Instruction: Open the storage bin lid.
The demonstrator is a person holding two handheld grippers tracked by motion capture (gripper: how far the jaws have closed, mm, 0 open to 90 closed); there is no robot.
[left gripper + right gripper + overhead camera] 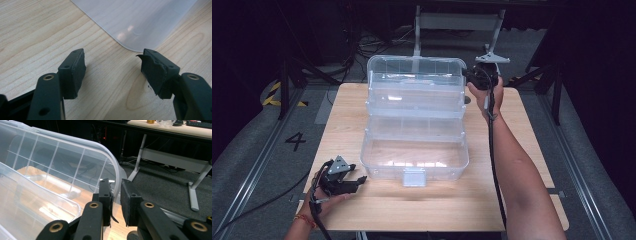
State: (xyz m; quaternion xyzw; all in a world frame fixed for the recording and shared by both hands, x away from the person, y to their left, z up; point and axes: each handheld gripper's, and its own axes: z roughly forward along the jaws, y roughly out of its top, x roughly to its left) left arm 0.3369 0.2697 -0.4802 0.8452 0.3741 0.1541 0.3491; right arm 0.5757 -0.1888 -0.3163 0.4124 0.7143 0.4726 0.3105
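A clear plastic tiered box [414,155] stands open in the middle of the wooden table [522,150], its trays stepped back and its lid [414,67] upright at the far side. My right gripper [469,75] is at the lid's right end. In the right gripper view its jaws [115,187] are nearly together with the lid's curved rim [113,170] between the pads. My left gripper [359,181] rests low on the table near the box's front left corner. Its jaws [113,67] stand open with bare wood between them, and the box's rounded corner [135,20] lies just beyond.
A small latch tab [414,176] sticks out at the box's front edge. Behind the table stands a white desk frame [457,22] with legs [195,195] on grey floor. The table's right edge is close to my right forearm [517,165].
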